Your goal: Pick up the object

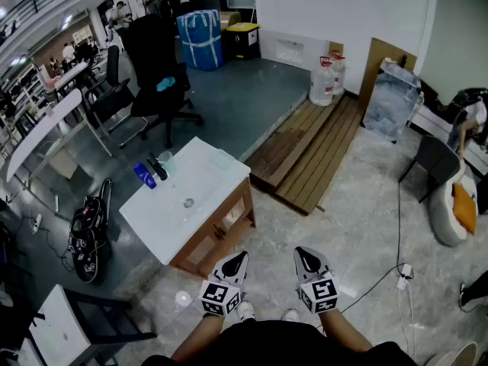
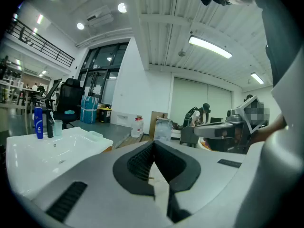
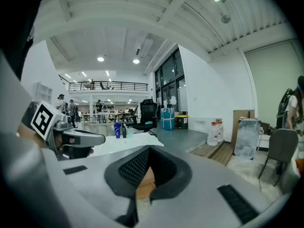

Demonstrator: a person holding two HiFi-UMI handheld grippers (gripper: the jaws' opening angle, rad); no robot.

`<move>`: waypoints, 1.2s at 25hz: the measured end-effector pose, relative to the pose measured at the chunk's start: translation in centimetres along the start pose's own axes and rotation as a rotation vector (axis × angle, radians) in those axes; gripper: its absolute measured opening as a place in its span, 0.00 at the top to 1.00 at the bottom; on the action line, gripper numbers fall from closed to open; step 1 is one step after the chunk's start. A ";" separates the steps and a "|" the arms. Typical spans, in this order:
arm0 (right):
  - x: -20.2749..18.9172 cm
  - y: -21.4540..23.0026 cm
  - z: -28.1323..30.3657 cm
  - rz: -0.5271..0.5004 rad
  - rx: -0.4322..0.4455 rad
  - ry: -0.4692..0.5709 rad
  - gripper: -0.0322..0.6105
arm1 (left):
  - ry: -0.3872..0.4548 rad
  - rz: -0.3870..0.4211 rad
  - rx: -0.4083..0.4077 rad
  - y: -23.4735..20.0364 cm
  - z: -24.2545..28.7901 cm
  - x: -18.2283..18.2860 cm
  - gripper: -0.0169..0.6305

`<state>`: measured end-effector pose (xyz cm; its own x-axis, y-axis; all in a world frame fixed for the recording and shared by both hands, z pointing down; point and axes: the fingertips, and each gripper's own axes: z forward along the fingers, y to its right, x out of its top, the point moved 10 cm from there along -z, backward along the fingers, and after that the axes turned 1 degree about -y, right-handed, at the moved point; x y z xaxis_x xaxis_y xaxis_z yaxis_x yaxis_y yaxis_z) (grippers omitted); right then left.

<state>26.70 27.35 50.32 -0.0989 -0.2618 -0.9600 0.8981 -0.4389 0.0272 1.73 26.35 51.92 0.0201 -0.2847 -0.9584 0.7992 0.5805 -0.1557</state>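
Object not settled from where I stand. The likeliest candidates are the blue bottle, the dark bottle just beside it and the clear cup, clustered at the far corner of the white basin top on its wooden cabinet. A small clear item lying near the cabinet's foot is too small to identify. Left gripper and right gripper are held low in front of the person, well apart from the cluster, each with jaws together and nothing between them. Risks, as judged: the three things stand close, so jaws opened late or too wide could knock a neighbour over. The bottles are tall and narrow, likely to tip if nudged off-centre. The glossy top would let a pushed bottle slide toward the bowl. The reach across the basin makes a clean line harder.
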 end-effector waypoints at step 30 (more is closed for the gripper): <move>1.7 -7.3 7.7 0.056 -0.022 0.033 0.92 | -0.001 -0.014 0.008 -11.6 -3.7 -0.9 0.95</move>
<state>16.69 23.48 50.59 -0.0342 -0.2569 -0.9658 0.9111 -0.4053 0.0756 -9.78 22.68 53.73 0.0094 -0.2936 -0.9559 0.8040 0.5706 -0.1673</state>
